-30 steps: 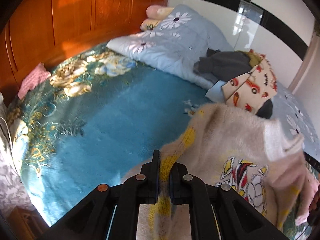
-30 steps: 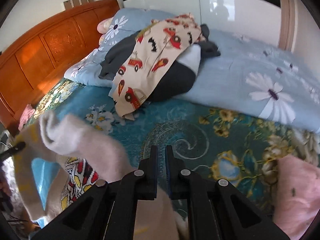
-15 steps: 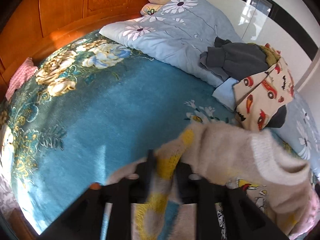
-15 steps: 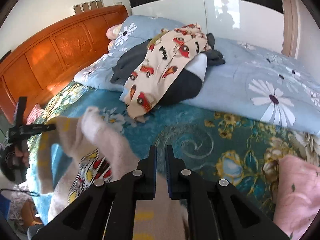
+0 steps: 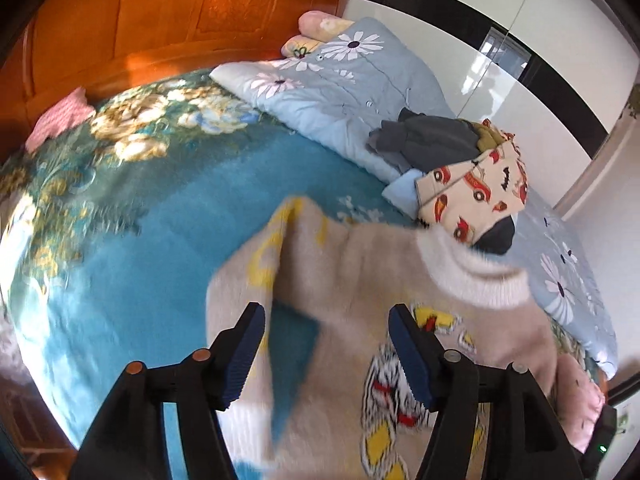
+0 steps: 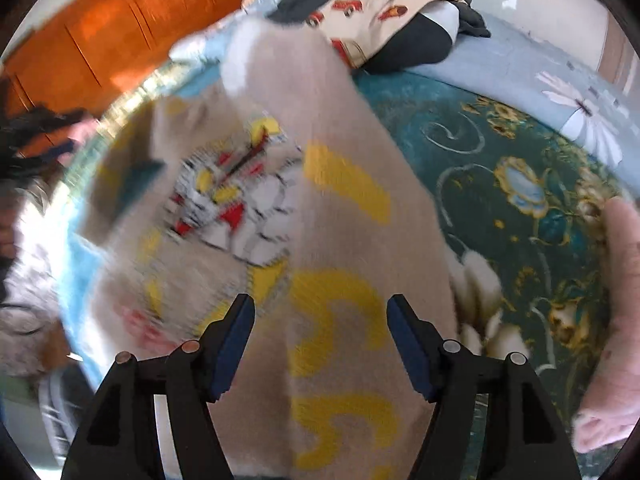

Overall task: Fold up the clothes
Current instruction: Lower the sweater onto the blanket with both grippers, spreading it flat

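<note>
Sweater point(image 5: 400, 288), beige with a cartoon print, lies spread front-up on the bed point(image 5: 132, 240), apparently dropped there for flattening. Left tongs point(image 5: 326, 356) and right tongs point(image 6: 320, 344) have just been opening; both stand spread above it, pinching nothing. No containers are visible.

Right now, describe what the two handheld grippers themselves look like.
Both look alike. The left gripper and the right gripper each have two angular black plastic arms with cut-out openings, round metal pivot pins, some coppery, and fingers faced with dark blue ribbed pads. No cables, sleeves or printed markings show.
</note>
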### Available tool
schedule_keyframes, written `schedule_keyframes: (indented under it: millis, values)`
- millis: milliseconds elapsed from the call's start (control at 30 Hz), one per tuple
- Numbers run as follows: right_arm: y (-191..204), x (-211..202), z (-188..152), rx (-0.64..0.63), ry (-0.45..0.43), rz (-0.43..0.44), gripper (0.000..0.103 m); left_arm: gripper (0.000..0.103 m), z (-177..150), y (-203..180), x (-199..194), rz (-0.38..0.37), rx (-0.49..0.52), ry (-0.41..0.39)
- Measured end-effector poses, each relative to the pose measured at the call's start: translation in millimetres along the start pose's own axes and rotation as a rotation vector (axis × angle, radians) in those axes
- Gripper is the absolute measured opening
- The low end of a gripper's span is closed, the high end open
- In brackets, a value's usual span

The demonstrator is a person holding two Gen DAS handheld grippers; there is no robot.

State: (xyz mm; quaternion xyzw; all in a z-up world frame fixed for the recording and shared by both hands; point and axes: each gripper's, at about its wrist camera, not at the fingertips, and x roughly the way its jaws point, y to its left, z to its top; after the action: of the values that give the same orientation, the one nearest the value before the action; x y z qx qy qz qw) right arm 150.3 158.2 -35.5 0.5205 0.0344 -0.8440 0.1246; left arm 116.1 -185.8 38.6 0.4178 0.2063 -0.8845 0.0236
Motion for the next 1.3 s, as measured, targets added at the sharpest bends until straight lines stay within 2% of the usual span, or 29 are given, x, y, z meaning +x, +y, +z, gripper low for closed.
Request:
schedule_keyframes:
  millis: [67, 133, 200, 233, 367, 467, 633, 833, 1033, 1100, 1167, 1233, 1267, 1300]
  values:
    - [-6, -3, 2, 0.007, -0.009, -0.032, 0.06, 0.068, -11, 4, -3, -0.002, -0.015, 0.006]
    - [-18, -5, 5, 0.051, -0.01, -0.004, 0.023, 0.068, -19, 8, -4, -0.002, -0.031, 0.012]
    - [-33, -8, 11, 0.102, -0.022, 0.004, 0.011, 0.068, -25, 13, -3, 0.001, -0.049, 0.022]
    - [-41, -12, 16, 0.117, -0.04, -0.011, 0.01, 0.068, -27, 14, -2, 0.002, -0.056, 0.027]
    - [-68, -24, 43, 0.15, -0.105, -0.066, 0.009, 0.068, -32, 19, 3, 0.009, -0.063, 0.041]
    - [-89, -23, 78, 0.17, -0.138, -0.108, 0.009, 0.068, -33, 21, 8, 0.016, -0.066, 0.051]
    - [-118, 12, 130, 0.213, -0.108, -0.152, 0.009, 0.068, -35, 26, 18, 0.039, -0.068, 0.072]
    - [-142, 59, 145, 0.289, -0.023, -0.15, 0.01, 0.068, -36, 31, 30, 0.074, -0.043, 0.098]
    - [-149, 29, 139, 0.359, -0.09, -0.106, 0.012, 0.068, -40, 28, 45, 0.106, -0.001, 0.129]
    - [-146, 9, 137, 0.357, -0.135, -0.111, 0.018, 0.068, -43, 27, 48, 0.133, 0.019, 0.13]
    - [-140, -13, 131, 0.348, -0.198, -0.109, 0.043, 0.068, -45, 29, 49, 0.156, 0.035, 0.121]
    - [-133, -30, 123, 0.338, -0.249, -0.098, 0.05, 0.066, -46, 36, 49, 0.177, 0.026, 0.116]
    - [-129, -33, 118, 0.332, -0.258, -0.094, 0.05, 0.063, -46, 39, 48, 0.181, 0.015, 0.113]
    - [-125, -34, 114, 0.326, -0.258, -0.092, 0.05, 0.051, -45, 44, 47, 0.18, 0.005, 0.108]
